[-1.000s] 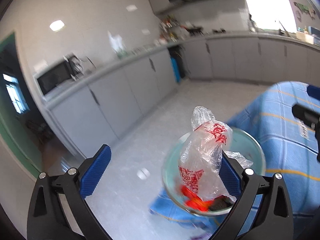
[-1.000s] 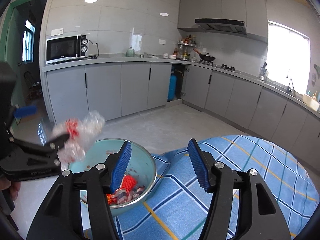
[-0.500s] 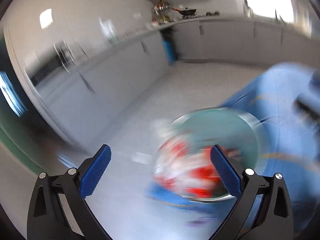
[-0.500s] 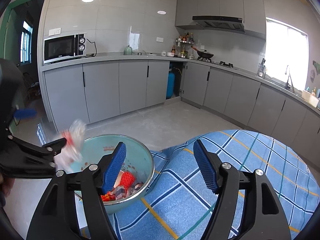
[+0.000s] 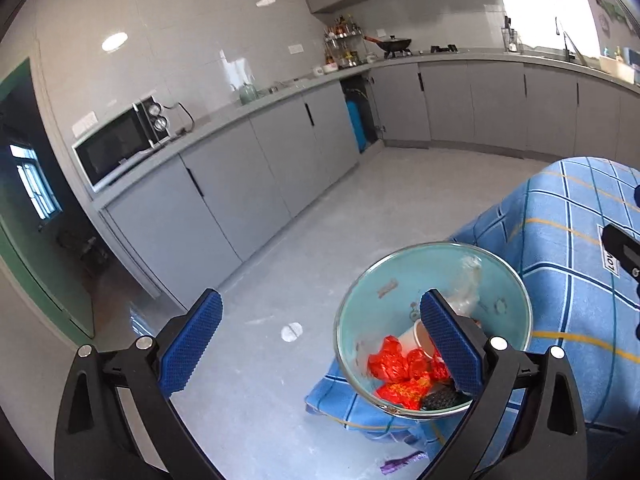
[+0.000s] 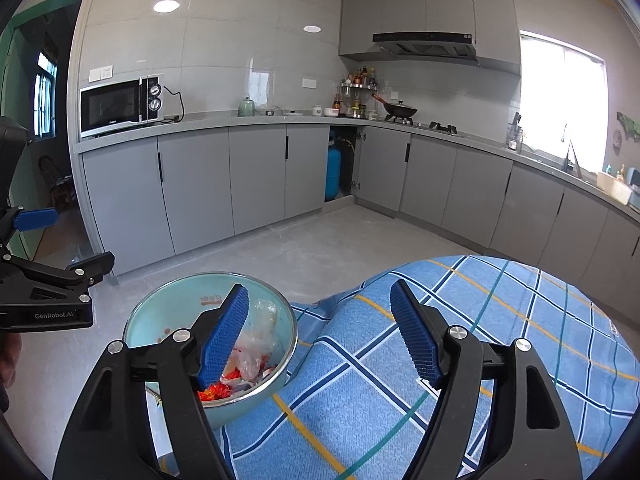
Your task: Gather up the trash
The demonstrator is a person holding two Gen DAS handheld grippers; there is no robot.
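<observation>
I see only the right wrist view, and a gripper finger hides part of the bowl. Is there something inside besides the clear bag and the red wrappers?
Observer: Yes. In the left wrist view a white paper cup lies in the bowl, next to the red wrappers.
Operator: Does the left gripper hold anything?
Observer: No. The left gripper is open, with nothing between its fingers.
Operator: Is any trash outside the bowl?
Observer: A small purple scrap lies on the floor, below the hanging edge of the tablecloth.
</observation>
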